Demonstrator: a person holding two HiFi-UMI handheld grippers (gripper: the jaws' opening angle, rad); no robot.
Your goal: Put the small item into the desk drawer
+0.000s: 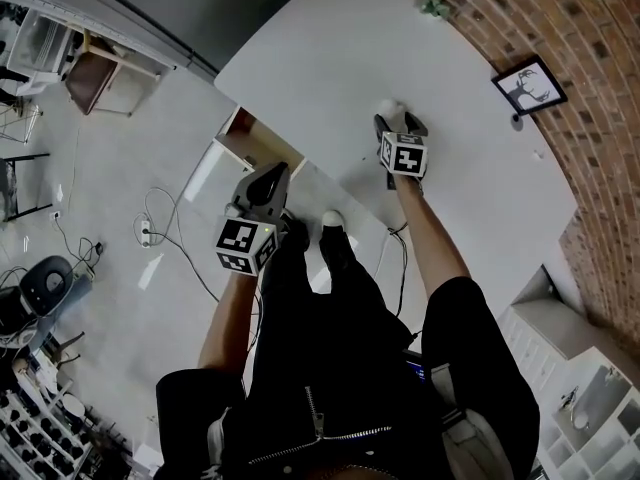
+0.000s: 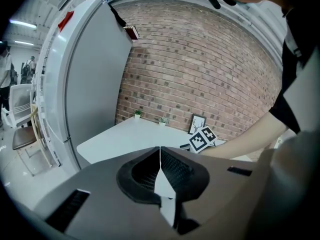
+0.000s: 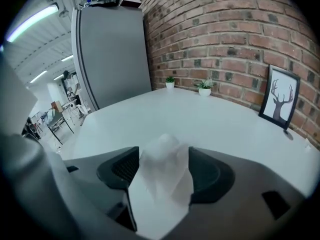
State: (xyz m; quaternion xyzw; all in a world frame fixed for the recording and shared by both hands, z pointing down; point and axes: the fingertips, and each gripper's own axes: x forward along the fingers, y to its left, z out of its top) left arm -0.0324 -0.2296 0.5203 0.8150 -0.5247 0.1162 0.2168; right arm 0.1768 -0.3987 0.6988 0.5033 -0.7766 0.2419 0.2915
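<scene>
The left tongs [image 1: 272,176] hung low off the near edge of the desk [image 1: 340,58], their jaws pressed together with nothing between them. They sat just beside what looked like the drawer [image 1: 240,140], a wood-coloured box showing under the desk edge and apparently already pulled out. That placing suggested the left side was waiting there to tend the drawer, probably to steady it or push it shut once the item went in. Further right, the right tongs [image 1: 395,120] reached out over the white desktop, tilted downward. Their jaws were spread wide on either side of the small item, a crumpled white wad [image 3: 161,151] lying on the desk. The wad filled most of the gap, yet the pads did not clearly squeeze it, so this read as a grip being set up rather than one already made. The wide spread made sense for a soft, puffy thing that would crush down once pinched. The wad was lumpy and showed no firm long axis. In the right gripper view it seemed stretched a little along the way the jaws pointed, rounded end away from them, though the wide lens may have exaggerated that. From above it was just a small round blob, well apart from the drawer.
</scene>
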